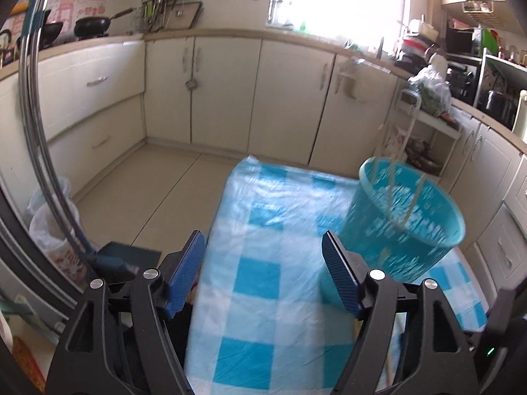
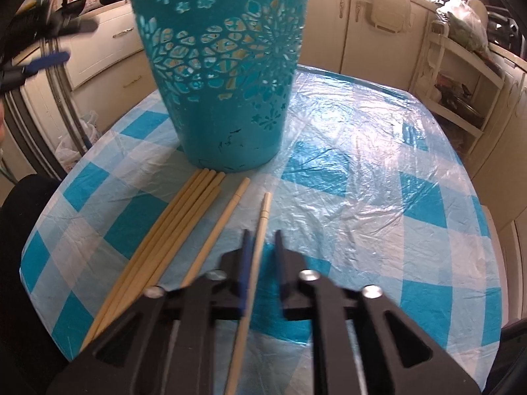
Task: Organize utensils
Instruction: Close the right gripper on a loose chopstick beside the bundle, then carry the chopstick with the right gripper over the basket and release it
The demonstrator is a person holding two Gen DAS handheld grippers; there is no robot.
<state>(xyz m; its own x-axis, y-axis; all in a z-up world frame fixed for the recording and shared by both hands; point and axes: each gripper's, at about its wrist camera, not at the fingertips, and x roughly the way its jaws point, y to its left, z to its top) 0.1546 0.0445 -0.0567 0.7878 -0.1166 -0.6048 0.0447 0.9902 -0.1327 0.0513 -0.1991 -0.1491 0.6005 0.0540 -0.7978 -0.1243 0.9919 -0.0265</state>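
- Right gripper (image 2: 262,256): nearest item in the right wrist view, low over the near part of the table. In the frame a gap shows between its fingers, yet the jaws have closed to their narrowest; a single chopstick (image 2: 253,273) runs lengthwise between them, against the blue pad of the left finger. Counted as clamped on that stick.
- Loose chopstick (image 2: 217,230): lies flat on the cloth just left of the held one, pointing away toward the basket.
- Chopstick bundle (image 2: 164,230): several sticks side by side, left of the loose one, their far tips almost at the basket's base.
- Checked tablecloth (image 2: 378,197): blue-and-white plastic sheet covering the table, crinkled and shiny.
- Blue basket (image 2: 224,75): upright on the cloth beyond the sticks, pierced with flower cut-outs.
- Left gripper (image 1: 263,270): held above the table's near left edge, jaws standing wide apart with nothing between them; only cloth shows in the gap.
- Blue basket from the left wrist view (image 1: 405,220): to the right of the left gripper, with pale chopsticks (image 1: 395,177) standing inside it.
- Kitchen cabinets (image 1: 227,92): cream doors along the far wall, under a worktop.
- Wok (image 1: 95,26): far left, on the worktop.
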